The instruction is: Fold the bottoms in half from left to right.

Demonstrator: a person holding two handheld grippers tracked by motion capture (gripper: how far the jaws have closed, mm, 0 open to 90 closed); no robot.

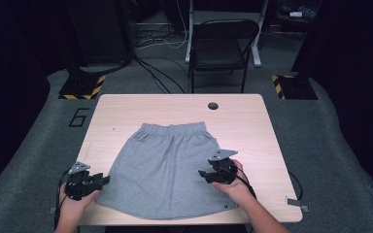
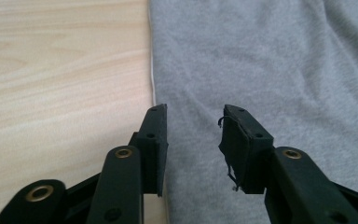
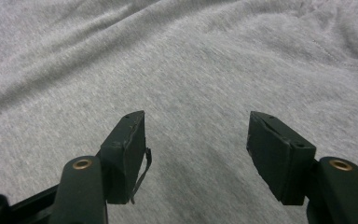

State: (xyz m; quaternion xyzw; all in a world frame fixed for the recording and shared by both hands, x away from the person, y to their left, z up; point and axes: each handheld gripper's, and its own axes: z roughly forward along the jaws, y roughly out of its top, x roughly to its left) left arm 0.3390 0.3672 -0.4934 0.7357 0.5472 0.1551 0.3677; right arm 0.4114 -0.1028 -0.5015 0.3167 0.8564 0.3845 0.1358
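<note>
Grey skirt (image 1: 167, 167) flat on my table (image 1: 252, 116), a gripper at each side of it.

The skirt lies spread near the table's front edge, gathered waistband at the far side, hem toward me with a small tag (image 1: 227, 207) at its right corner, too small for me to read. The knit is plain heather grey with soft creases. My left gripper (image 1: 104, 180) sits at the skirt's left edge, jaws part-way apart with the cloth's edge under the gap, gripping nothing. My right gripper (image 1: 203, 174) rests over the right side, jaws wide over the cloth, empty. The table is pale wood with a round hole (image 1: 213, 106) near its far edge. Beyond it I see grey carpet, a black folding chair (image 1: 222, 46), cables, yellow-black striped bases (image 1: 82, 87), and a "6" (image 1: 79, 117) on the floor.
</note>
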